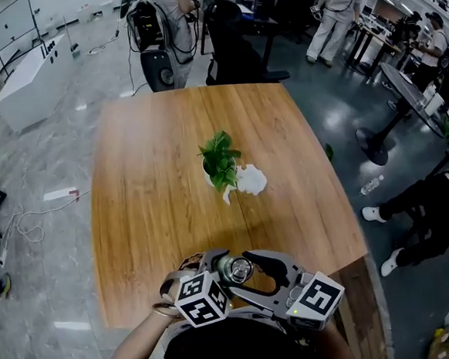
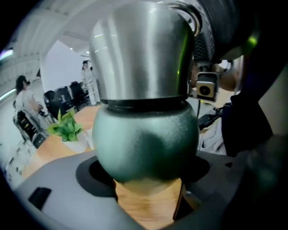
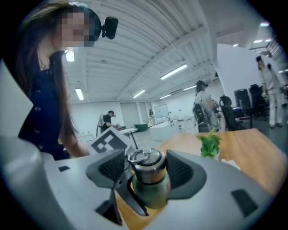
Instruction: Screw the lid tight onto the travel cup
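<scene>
The travel cup (image 1: 236, 272) is held just above the near edge of the wooden table (image 1: 155, 180). Its green body (image 2: 144, 139) fills the left gripper view, with the steel lid (image 2: 141, 54) sitting on top. My left gripper (image 2: 146, 182) is shut on the rounded green body. In the right gripper view the lid (image 3: 146, 161), with a wire ring on top, sits between ribbed pads (image 3: 181, 170). My right gripper (image 3: 146, 170) is shut on it. In the head view my left gripper (image 1: 218, 267) and my right gripper (image 1: 245, 264) meet at the cup.
A small green plant (image 1: 221, 161) in a white pot stands mid-table with something white (image 1: 250, 179) beside it. Around the table are black chairs (image 1: 233, 46), cables on the floor and people. One person (image 1: 435, 205) sits on the floor at the right.
</scene>
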